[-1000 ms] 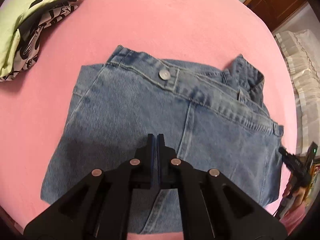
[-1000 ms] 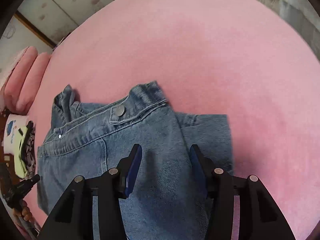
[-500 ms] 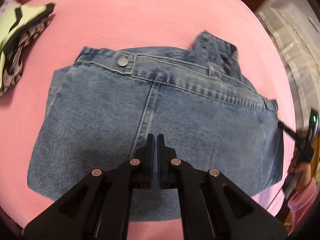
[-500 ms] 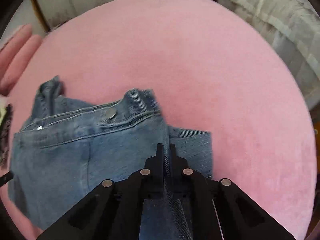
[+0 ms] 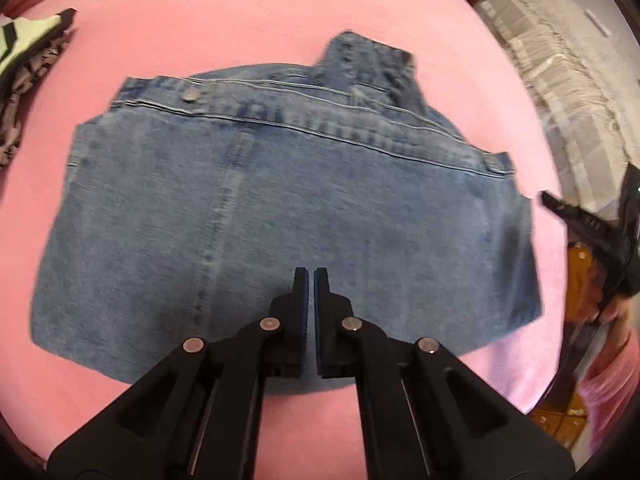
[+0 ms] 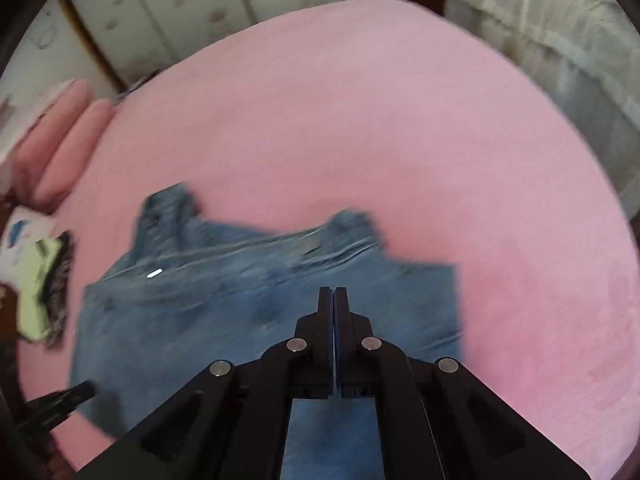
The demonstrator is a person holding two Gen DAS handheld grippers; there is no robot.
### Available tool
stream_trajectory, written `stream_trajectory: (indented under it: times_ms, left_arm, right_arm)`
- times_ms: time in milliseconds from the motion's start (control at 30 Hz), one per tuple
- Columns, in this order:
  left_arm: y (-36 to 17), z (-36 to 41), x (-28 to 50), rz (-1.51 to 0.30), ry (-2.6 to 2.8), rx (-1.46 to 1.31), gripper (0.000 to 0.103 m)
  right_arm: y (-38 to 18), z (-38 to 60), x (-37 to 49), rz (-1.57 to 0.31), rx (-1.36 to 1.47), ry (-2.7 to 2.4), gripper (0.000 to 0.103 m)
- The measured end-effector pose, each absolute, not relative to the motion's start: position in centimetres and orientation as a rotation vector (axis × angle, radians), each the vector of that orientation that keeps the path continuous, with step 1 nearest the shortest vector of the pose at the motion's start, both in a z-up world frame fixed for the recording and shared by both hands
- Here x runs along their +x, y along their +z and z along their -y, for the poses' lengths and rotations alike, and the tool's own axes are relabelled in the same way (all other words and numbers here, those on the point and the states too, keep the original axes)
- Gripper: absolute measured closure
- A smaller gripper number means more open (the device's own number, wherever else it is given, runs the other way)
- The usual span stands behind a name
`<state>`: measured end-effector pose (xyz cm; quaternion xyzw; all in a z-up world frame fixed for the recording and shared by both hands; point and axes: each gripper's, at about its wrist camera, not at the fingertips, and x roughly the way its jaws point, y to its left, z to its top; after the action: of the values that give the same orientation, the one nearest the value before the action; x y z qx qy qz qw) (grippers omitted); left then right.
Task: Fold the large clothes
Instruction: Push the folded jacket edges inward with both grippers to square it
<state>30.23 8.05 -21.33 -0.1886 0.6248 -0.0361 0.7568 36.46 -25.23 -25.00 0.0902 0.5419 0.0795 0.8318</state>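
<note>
Folded blue jeans (image 5: 280, 208) lie flat on the pink bed cover (image 5: 280, 12), waistband with a metal button (image 5: 190, 95) at the far side. My left gripper (image 5: 310, 276) is shut and empty, held above the jeans' near half. In the right wrist view the jeans (image 6: 224, 304) are blurred by motion. My right gripper (image 6: 333, 294) is shut and empty above them. The right gripper also shows at the right edge of the left wrist view (image 5: 560, 208), beside the jeans.
A folded yellow-green and black-patterned garment (image 5: 28, 44) lies at the far left of the bed, also in the right wrist view (image 6: 44, 284). Pink pillows (image 6: 60, 136) lie at the bed's head. A white covered piece of furniture (image 5: 560, 80) stands to the right.
My right gripper shut, from open a second ago, and both grippers lifted back from the jeans. The jeans lie as before, a flat folded rectangle.
</note>
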Motion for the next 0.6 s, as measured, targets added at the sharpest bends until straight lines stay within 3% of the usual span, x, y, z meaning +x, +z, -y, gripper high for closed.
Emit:
stream_trajectory:
  times_ms: [367, 600]
  left_arm:
    - [-25.1, -3.8, 34.5, -1.425, -0.224, -0.506, 0.102]
    - [-27.0, -4.3, 36.0, -1.409, -0.101, -0.446, 0.102]
  right_arm:
    - [-34.7, 11.1, 31.8, -1.389, 0.300, 0.491, 0.103]
    - [-34.3, 15.1, 33.3, -1.223, 0.271, 0.306, 0.103]
